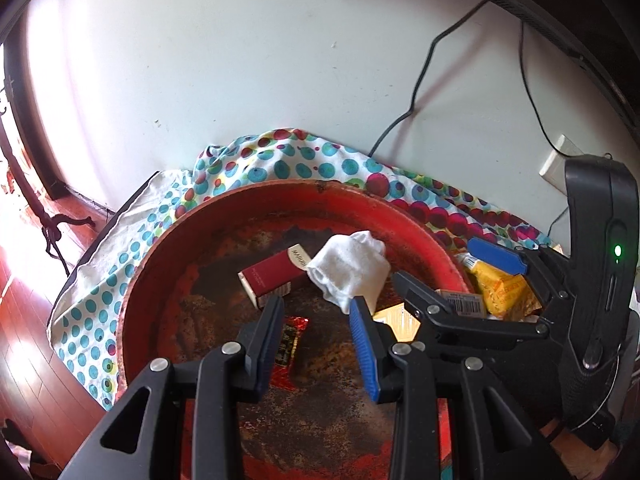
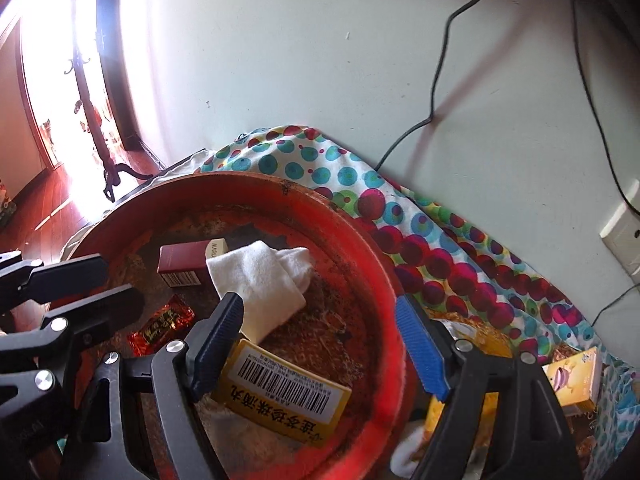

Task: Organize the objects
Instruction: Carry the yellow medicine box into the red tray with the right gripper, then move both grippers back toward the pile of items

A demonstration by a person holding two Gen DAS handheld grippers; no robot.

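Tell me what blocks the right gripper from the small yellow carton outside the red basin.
Nothing visible blocks it. The right gripper, open and empty, straddles the red basin rim; the yellow carton lies beyond its blue finger on the dotted cloth.

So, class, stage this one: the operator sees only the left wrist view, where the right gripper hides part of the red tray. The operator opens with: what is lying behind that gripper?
Observer: A yellow box with a barcode lies flat in the red tray, below the open right gripper.
Operator: Is it gripped?
Observer: No. The blue pad stands out over the tray's rim, clear of the box.
Operator: Is there anything outside the tray that I miss?
Observer: A yellow carton with a cartoon print sits on the spotted cloth, to the right of the tray.
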